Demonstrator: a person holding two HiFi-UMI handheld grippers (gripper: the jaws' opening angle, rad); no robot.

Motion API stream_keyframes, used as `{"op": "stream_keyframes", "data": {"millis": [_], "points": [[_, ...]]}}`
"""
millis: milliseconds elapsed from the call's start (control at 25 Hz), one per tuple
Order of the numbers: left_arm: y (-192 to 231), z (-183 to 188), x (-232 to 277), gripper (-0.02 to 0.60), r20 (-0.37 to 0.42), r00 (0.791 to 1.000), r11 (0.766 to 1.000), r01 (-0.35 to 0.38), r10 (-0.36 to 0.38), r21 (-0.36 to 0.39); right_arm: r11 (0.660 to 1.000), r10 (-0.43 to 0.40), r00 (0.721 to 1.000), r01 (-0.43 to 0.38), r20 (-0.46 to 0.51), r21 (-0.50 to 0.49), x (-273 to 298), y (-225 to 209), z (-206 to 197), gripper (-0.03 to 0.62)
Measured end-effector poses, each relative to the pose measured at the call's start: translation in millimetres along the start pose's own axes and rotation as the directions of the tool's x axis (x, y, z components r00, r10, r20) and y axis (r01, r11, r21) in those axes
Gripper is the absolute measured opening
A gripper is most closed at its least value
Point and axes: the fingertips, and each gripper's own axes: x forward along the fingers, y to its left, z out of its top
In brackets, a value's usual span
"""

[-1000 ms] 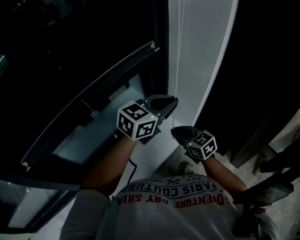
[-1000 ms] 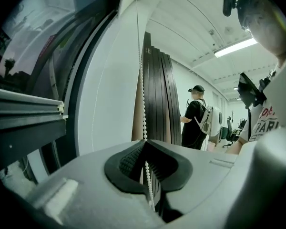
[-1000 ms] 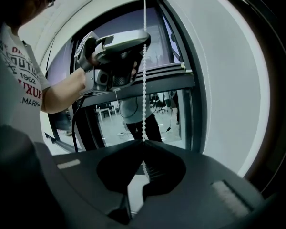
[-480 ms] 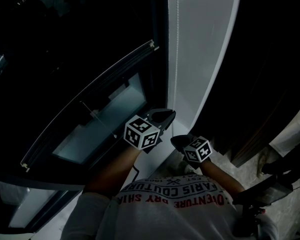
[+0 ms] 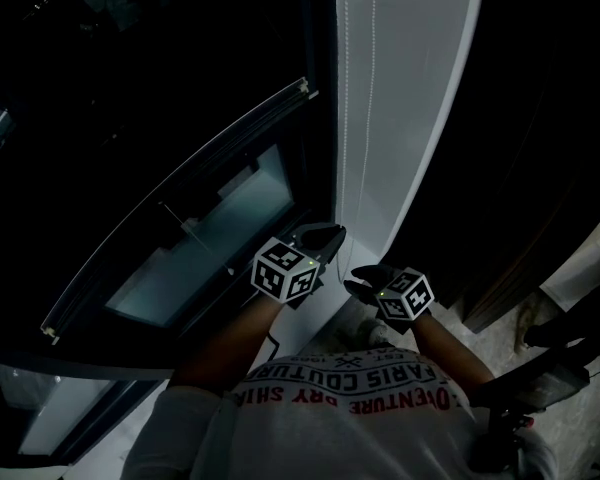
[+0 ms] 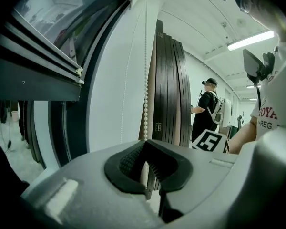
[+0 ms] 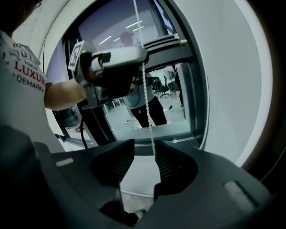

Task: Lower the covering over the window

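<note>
Left gripper [image 5: 325,236] is pictured pressed together on the chain [image 5: 342,118], whose beads are seen running down into its closed pads. Right gripper [image 5: 365,280] is held just right of the chain's gripped strand and slightly below the left one. Its jaws are opening, and the strand is left hanging loose between them, close to one pad but not pinched.

Well left of the chain, a pale rail [image 5: 180,196] is seen crossing the window. It is taken to be the lower edge of the blind, though this cannot be settled from these views. A lit pane [image 5: 215,236] is left bare beneath it, so the task is judged to be only partly done.

A hand-over-hand pull appears to be under way, with the load carried by the left gripper alone. The freed right gripper would best be reset higher on the same strand, never on the second strand seen just right of it, which would be expected to raise the blind. Its pads should be closed squarely over the beads before the left grip is released, so that no slack is lost. Each pull is best drawn straight along the chain and close to the wall [image 5: 420,88], not outward, so that the beads are not dragged off their track.
</note>
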Motion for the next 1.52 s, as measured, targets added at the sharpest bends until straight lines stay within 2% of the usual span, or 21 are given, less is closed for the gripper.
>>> {"op": "stream_keyframes", "data": {"millis": [160,320,400,480,520,720,880,920,1240,1400,1520], "points": [[1,-1,-1,0.008,-0.003,1.0,1.0,0.005,-0.005,-0.005,1.0,0.013,0.991,-0.015,0.136,0.011,-41,-4,73,0.146],[-8,4,3,0.008,-0.008,1.0,1.0,0.009,-0.009,-0.004,0.994,0.032,0.957,-0.001,0.288,-0.11,-99,6,177,0.146],[-13,6,5,0.008,-0.009,1.0,1.0,0.013,-0.013,-0.011,0.987,0.038,0.932,0.021,0.361,-0.157,-118,13,222,0.146],[-15,6,6,0.008,-0.012,1.0,1.0,0.012,-0.012,-0.012,0.984,0.035,0.905,0.043,0.424,-0.172,-128,18,255,0.146],[-15,6,6,0.008,-0.014,1.0,1.0,0.01,-0.01,-0.011,0.983,0.03,0.901,0.052,0.433,-0.176,-127,18,263,0.147],[-18,5,7,0.008,-0.014,1.0,1.0,0.009,-0.009,-0.017,0.987,0.023,0.93,0.037,0.368,-0.155,-101,17,256,0.136],[-17,6,7,0.009,-0.006,1.0,1.0,0.007,-0.007,-0.021,0.988,0.022,0.927,0.038,0.374,-0.152,-98,17,254,0.027],[-17,7,7,0.009,-0.004,1.0,1.0,0.007,-0.007,-0.022,0.987,0.023,0.928,0.038,0.372,-0.155,-97,17,254,0.017],[-18,4,8,0.009,0.002,1.0,1.0,0.009,-0.009,-0.024,0.986,0.021,0.925,0.043,0.38,-0.159,-97,17,251,0.018],[-9,-19,9,0.009,-0.043,0.999,1.0,-0.019,0.019,-0.002,0.986,0.013,0.94,0.045,0.342,-0.159,-85,15,234,0.018],[-2,-39,10,0.008,-0.067,0.997,0.999,-0.032,0.032,-0.013,0.99,0.012,0.946,0.034,0.325,-0.134,-73,14,216,0.018]]}}
